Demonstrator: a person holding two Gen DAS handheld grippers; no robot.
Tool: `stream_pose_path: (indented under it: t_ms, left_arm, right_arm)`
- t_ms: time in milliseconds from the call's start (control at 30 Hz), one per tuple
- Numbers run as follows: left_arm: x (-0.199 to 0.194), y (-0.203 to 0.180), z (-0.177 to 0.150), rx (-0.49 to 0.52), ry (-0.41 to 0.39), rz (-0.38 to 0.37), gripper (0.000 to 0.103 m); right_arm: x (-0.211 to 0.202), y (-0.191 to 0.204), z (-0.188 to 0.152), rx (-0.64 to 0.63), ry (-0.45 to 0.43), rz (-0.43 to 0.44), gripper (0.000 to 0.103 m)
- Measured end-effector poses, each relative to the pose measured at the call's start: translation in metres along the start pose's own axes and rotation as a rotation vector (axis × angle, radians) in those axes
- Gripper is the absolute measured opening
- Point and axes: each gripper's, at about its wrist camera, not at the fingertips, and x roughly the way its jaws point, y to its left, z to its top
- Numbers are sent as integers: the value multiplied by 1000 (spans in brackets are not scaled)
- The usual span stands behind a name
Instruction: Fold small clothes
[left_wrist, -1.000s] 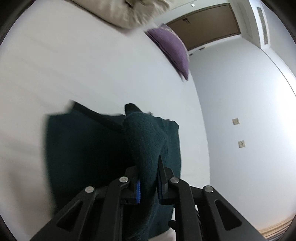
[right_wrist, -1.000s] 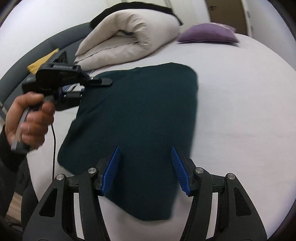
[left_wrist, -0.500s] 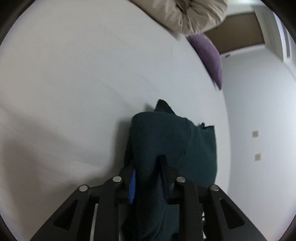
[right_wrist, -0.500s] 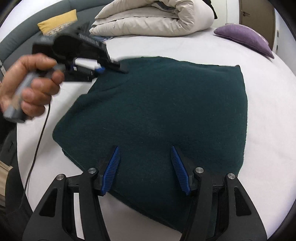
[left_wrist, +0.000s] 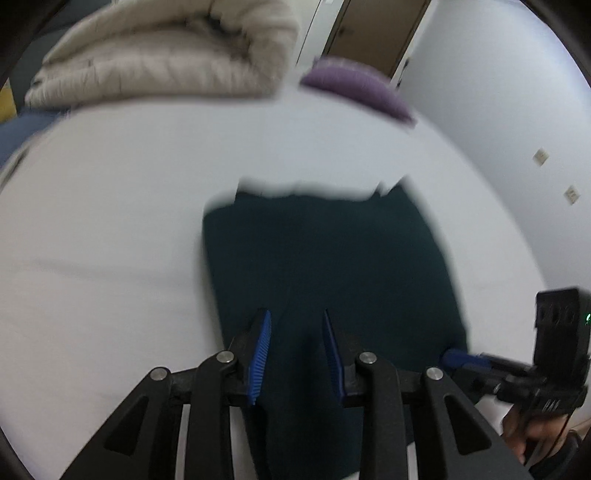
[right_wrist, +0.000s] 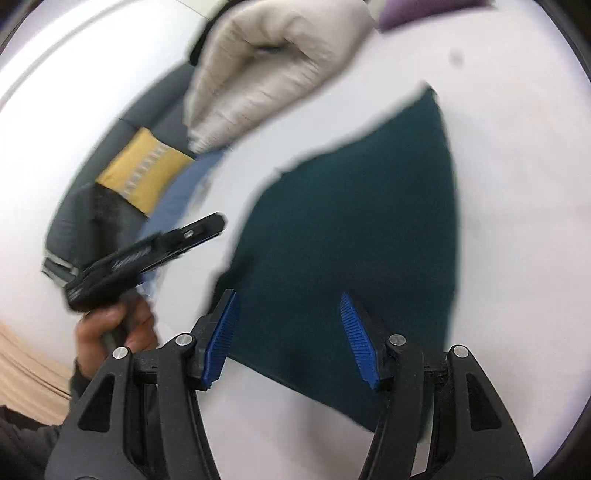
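A dark green garment (left_wrist: 332, 258) lies flat on the white bed, folded into a rough rectangle; it also shows in the right wrist view (right_wrist: 362, 221). My left gripper (left_wrist: 295, 347) is open over the garment's near edge, with nothing between its blue pads. My right gripper (right_wrist: 290, 332) is open and empty above the garment's near corner. The right gripper also appears at the lower right of the left wrist view (left_wrist: 458, 358). The left gripper appears at the left of the right wrist view (right_wrist: 207, 227), off the garment's left edge. Both views are blurred by motion.
A rolled beige duvet (left_wrist: 177, 55) and a purple pillow (left_wrist: 362, 85) lie at the far end of the bed. A grey sofa with a yellow cushion (right_wrist: 144, 170) and a blue cloth (right_wrist: 184, 184) lies left of the bed. White sheet (left_wrist: 110, 221) surrounds the garment.
My left gripper let go of the garment fold and opened. The garment now lies flat in a narrower folded shape. Both grippers have swung to new angles.
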Motion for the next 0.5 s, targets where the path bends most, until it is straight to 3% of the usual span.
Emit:
stream_pose_path:
  t_ms: [100,333,400,500]
  left_arm:
    - [10,5,-16,27,-49,22,27]
    - [-19,5,-28,24,-105,4,31]
    - [-8,1,-35,36,-85,7,31]
    - [-1,6,-38,21,-96,-6,32]
  right_arm:
    - [-3,-22,-14,43,-2,41,38]
    - [-12,-1,-24,-7,14,120,47]
    - [-2,-9,-39,-24,82,75,48]
    - [1,-15,-44,-23,63,118,47]
